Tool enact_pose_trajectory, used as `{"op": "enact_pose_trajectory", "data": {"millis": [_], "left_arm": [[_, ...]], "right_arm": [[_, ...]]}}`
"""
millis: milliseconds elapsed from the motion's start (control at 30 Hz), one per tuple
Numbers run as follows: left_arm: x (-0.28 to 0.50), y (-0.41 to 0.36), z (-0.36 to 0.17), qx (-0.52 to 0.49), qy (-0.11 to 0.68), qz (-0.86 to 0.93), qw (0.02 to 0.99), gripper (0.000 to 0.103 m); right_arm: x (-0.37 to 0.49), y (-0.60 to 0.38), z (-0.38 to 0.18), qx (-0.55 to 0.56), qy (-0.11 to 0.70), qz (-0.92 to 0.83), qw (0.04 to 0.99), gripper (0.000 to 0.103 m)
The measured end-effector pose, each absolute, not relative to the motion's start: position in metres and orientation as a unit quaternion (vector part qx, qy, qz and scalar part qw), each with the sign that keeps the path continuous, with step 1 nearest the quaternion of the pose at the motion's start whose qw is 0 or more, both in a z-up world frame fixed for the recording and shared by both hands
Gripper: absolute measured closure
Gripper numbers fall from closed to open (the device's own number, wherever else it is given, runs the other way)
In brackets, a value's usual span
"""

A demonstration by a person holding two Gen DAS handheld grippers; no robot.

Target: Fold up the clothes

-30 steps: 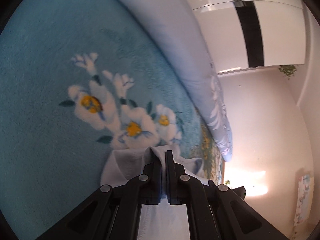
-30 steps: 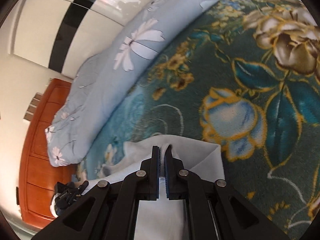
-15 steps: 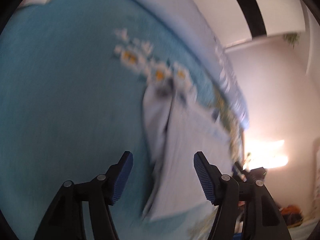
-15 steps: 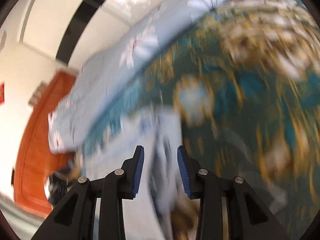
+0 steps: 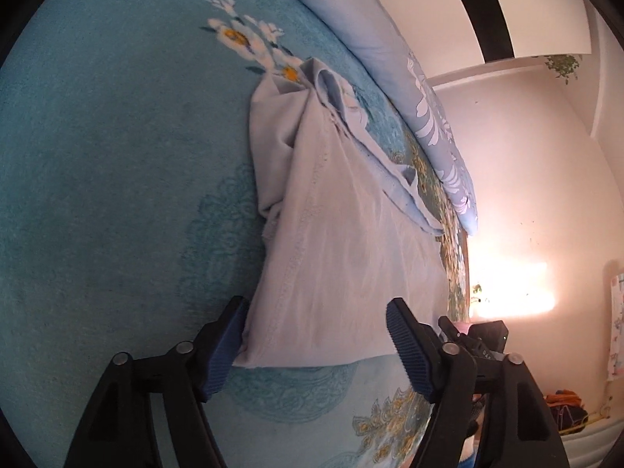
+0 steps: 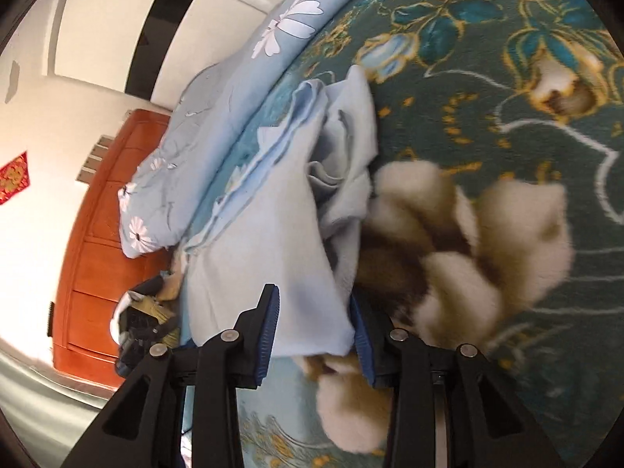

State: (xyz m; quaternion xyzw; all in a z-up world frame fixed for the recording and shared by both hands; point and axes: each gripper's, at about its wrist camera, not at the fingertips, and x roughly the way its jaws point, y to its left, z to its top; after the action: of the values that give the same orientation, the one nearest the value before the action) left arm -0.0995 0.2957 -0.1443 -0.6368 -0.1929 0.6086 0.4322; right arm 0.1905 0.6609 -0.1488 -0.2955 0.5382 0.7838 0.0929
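We see a pale blue garment [image 5: 335,234] lying on the teal floral blanket [image 5: 97,195] that covers the bed, its long axis running away from both cameras toward the light blue flowered quilt [image 5: 429,117]. Its far end is bunched and creased; the near end lies flatter, with a straight hem toward us. Our left tool [image 5: 318,345] is spread wide, fingers on either side of the near hem, gripping nothing. Our right tool [image 6: 314,335] is likewise parted, its blue pads [image 6: 270,331] straddling the garment's near corner without pinching it. In the right wrist view the cloth [image 6: 273,241] rests beside a large cream flower in the blanket's pattern [image 6: 468,241], and an orange-brown wooden cabinet [image 6: 89,257] stands beyond the bed.
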Motion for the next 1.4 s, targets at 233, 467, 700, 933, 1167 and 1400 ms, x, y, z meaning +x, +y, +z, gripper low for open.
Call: {"op": "enact_pose_trajectory", "data": {"millis": [233, 467, 700, 933, 1167, 1400], "left_arm": [[-0.092, 0.27, -0.144, -0.642, -0.264, 0.598, 0.399, 0.098], [-0.039, 0.221, -0.104, -0.618, -0.238, 0.605, 0.443, 0.098], [-0.012, 0.193, -0.136, -0.658, -0.236, 0.57, 0.432, 0.098], [-0.007, 0.172, -0.103, -0.621, -0.183, 0.631, 0.427, 0.088], [-0.062, 0.238, -0.073, -0.592, -0.114, 0.691, 0.399, 0.075], [-0.094, 0.297, -0.079, -0.593, -0.057, 0.695, 0.402, 0.076]], "right_arm": [[0.202, 0.652, -0.139, -0.288, 0.562, 0.764, 0.131, 0.095], [0.236, 0.611, -0.1, -0.285, 0.522, 0.795, 0.118, 0.096], [0.304, 0.561, -0.11, -0.307, 0.518, 0.791, 0.108, 0.096], [0.315, 0.569, -0.116, -0.325, 0.51, 0.78, 0.162, 0.09], [0.299, 0.609, -0.083, -0.286, 0.482, 0.802, 0.206, 0.09], [0.226, 0.635, -0.081, -0.319, 0.454, 0.808, 0.198, 0.09]]}}
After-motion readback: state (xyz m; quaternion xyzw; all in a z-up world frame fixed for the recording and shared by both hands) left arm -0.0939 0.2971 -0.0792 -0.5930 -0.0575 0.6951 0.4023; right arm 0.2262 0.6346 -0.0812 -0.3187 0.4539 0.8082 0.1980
